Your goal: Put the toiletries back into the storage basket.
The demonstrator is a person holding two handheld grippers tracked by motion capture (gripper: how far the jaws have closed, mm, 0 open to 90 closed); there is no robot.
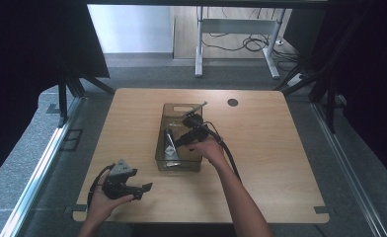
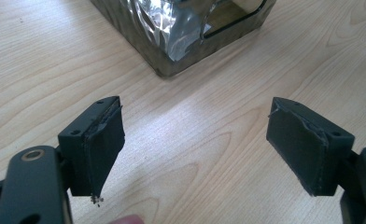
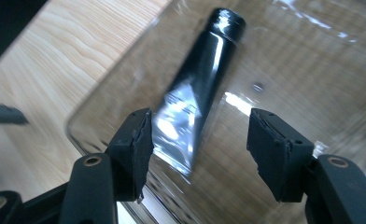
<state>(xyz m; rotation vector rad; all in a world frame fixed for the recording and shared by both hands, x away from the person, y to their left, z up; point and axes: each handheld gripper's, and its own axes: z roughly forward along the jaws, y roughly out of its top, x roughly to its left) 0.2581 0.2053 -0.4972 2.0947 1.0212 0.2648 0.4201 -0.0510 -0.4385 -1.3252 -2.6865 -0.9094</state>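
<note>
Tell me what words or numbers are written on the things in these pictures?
None can be read.
The dark tube lying in the clear bin has a pale patch near its flat end that may be print, but it is too blurred to read.
The open left gripper and open right gripper bear no letters.

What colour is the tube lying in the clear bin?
Glossy black, with a silvery sheen at its flat end; the tube shows best in the right gripper view.

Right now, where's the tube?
The tube lies inside the clear bin mid-table, along its left side, below the open right hand-held gripper.
</note>
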